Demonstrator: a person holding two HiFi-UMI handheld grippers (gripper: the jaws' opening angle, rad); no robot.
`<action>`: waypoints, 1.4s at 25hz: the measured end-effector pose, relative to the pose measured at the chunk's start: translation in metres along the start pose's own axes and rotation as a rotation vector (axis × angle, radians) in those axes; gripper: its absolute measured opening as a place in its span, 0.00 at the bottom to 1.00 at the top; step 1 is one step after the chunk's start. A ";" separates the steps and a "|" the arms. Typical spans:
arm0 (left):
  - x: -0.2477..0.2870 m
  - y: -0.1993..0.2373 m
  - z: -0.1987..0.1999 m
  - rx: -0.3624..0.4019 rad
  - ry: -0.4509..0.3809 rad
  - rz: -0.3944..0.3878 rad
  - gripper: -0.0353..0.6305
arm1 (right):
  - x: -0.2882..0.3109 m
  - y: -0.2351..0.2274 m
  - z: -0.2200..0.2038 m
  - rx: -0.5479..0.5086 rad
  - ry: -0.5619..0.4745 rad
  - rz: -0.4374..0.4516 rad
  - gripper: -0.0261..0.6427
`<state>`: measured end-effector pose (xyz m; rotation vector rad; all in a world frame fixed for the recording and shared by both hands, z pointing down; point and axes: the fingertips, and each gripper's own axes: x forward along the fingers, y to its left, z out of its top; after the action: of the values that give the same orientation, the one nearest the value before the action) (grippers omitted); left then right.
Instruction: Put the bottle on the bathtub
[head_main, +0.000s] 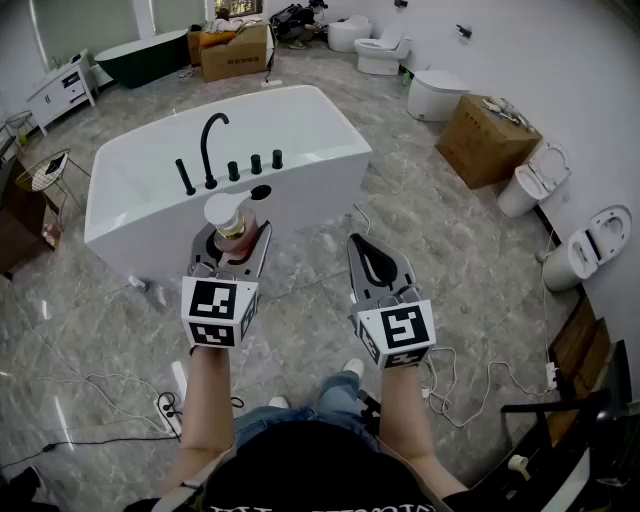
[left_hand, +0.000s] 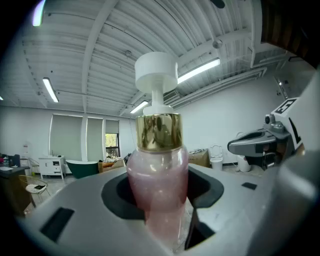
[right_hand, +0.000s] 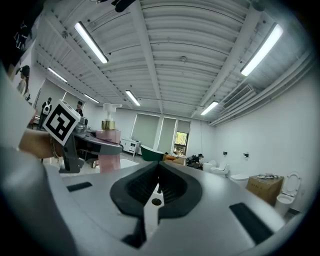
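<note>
A pink pump bottle (head_main: 232, 222) with a gold collar and white pump head stands upright between the jaws of my left gripper (head_main: 234, 243), which is shut on it. In the left gripper view the bottle (left_hand: 157, 190) fills the middle, held at its lower body. The white bathtub (head_main: 130, 205) lies just ahead of the bottle, with a black faucet (head_main: 210, 148) and knobs on its near rim. My right gripper (head_main: 376, 262) hangs to the right, shut and empty. In the right gripper view its jaws meet, and the bottle (right_hand: 108, 150) shows at the left.
A cardboard box (head_main: 487, 140) and several toilets (head_main: 436, 94) stand at the right. A dark green tub (head_main: 150, 55) and more boxes are far back. Cables (head_main: 470, 395) lie on the marble floor near my feet. A white cabinet (head_main: 62, 88) stands far left.
</note>
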<state>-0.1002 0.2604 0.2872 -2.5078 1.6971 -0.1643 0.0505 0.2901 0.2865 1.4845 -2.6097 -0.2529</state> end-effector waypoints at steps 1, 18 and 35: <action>-0.005 0.002 0.000 -0.002 -0.001 -0.007 0.38 | -0.001 0.007 0.001 -0.004 0.003 -0.001 0.06; -0.048 0.042 -0.006 -0.007 -0.035 -0.040 0.38 | -0.001 0.043 0.010 0.008 0.021 -0.074 0.06; 0.111 0.094 -0.032 -0.070 0.013 -0.044 0.38 | 0.146 -0.020 -0.024 -0.023 0.072 0.017 0.06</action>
<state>-0.1500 0.1217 0.3078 -2.6015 1.6813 -0.1269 -0.0023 0.1518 0.3097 1.4355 -2.5531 -0.2230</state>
